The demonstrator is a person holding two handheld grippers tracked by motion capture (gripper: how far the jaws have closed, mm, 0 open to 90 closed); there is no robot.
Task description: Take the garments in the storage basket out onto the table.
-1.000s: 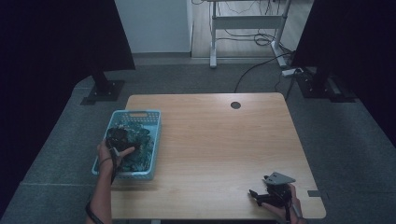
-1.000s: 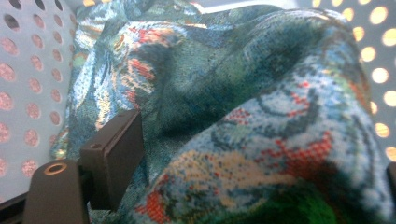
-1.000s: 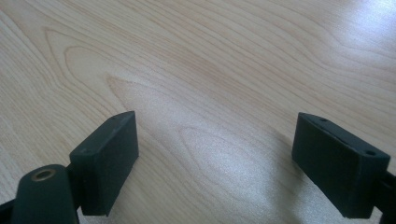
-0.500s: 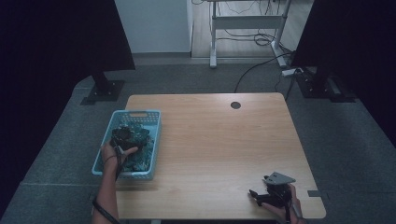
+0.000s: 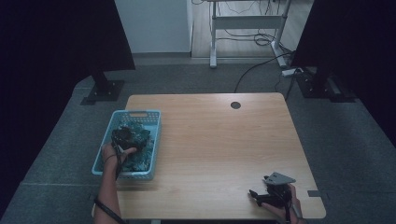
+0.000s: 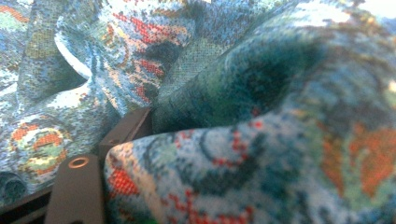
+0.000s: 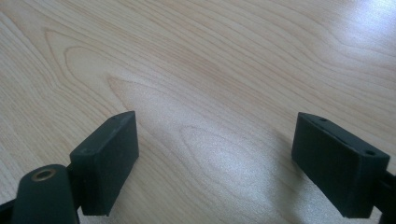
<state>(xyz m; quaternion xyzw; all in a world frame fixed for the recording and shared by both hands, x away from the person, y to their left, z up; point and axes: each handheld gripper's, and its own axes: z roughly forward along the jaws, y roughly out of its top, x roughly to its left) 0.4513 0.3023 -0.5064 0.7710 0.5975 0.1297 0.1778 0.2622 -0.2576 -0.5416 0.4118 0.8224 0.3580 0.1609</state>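
Observation:
A light blue plastic basket (image 5: 100, 156) stands at the table's left edge, full of blue patterned cloth (image 5: 141, 140) with red and orange motifs. My left gripper (image 5: 124, 136) is pushed down into that cloth. Up close, the cloth (image 6: 261, 93) bulges between the jaws and covers the right one; one black finger (image 6: 77, 186) shows at the lower left. The jaws have just been closing a little but still stand wide. My right gripper (image 5: 259, 196) rests low at the table's front right corner, open (image 7: 217, 158), with bare wood between its fingers.
The wooden table (image 5: 210, 140) has a round cable hole (image 5: 236, 105) near its far edge. Beyond it stand a white desk frame (image 5: 247, 21), floor cables (image 5: 261, 63) and dark curtains on both sides.
The left hand has edged a little farther into the basket, deeper into the cloth. The right hand has stayed still.

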